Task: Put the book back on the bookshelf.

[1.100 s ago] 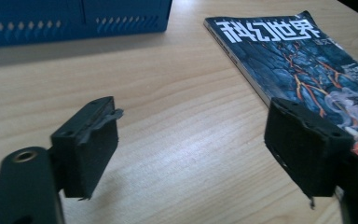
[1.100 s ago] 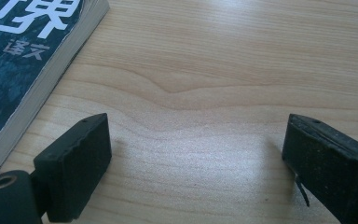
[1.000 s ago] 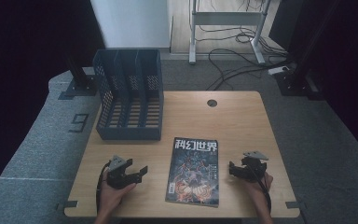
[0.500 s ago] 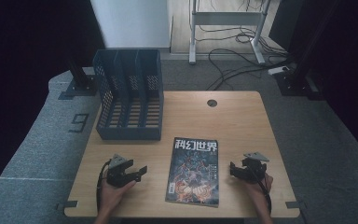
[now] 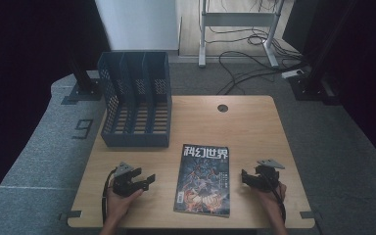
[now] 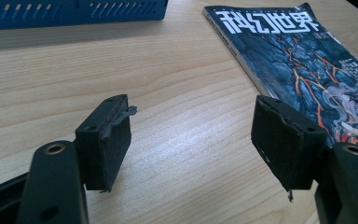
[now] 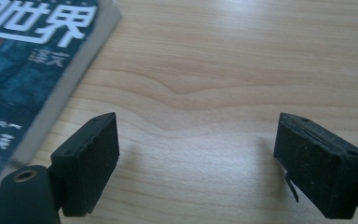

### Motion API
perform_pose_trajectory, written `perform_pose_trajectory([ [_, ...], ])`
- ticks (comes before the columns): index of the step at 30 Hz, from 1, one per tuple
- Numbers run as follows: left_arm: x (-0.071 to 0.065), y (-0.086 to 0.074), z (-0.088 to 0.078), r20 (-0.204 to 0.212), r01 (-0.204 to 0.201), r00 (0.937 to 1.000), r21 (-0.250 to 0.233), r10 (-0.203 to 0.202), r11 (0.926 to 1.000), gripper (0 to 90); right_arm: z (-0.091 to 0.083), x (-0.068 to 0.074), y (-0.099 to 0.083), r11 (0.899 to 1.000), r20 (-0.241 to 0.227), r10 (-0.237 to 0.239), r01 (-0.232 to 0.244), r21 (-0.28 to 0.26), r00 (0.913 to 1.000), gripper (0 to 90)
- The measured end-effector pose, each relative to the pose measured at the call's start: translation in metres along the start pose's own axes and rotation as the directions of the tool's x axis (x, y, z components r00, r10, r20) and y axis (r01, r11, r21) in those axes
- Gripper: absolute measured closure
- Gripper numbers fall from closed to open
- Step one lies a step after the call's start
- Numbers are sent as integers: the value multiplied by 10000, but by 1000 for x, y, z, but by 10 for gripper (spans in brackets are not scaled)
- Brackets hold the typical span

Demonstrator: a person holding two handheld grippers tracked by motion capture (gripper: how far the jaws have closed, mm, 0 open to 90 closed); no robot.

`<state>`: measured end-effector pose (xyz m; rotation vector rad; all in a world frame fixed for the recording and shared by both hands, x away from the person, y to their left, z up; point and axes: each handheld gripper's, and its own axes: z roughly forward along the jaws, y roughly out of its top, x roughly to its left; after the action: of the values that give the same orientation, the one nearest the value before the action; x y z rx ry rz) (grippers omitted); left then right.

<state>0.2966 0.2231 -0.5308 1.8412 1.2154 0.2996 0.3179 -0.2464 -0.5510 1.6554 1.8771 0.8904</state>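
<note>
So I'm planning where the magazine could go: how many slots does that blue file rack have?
3, side by side in the blue file rack at the table's far left: left, middle and right, each seemingly empty. The magazine lies flat near the front edge.

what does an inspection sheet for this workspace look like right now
surface: wooden table, round hole near its far edge
job's things: magazine flat, cover up, near front edge; blue file rack lying at the far left
clutter: nothing seen
grippers: left claw open, resting left of the magazine; right claw open, right of it; both hold nothing
cables: one trails from each claw; loose cords on the floor behind
surroundings: grey carpet, metal frame, dark drapes
</note>
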Motion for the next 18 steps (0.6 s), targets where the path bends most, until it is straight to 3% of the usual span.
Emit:
perform_pose_trajectory([
  [8,-3,-1,7,173,76,9998,230,-80,9997,287,-10,16,5,9984,-572,-224,194,-536,9981,148],
  [18,-12,-2,10,233,-195,9996,333,187,9993,288,-13,39,10,9961,-1305,-626,538,-700,9895,148],
])
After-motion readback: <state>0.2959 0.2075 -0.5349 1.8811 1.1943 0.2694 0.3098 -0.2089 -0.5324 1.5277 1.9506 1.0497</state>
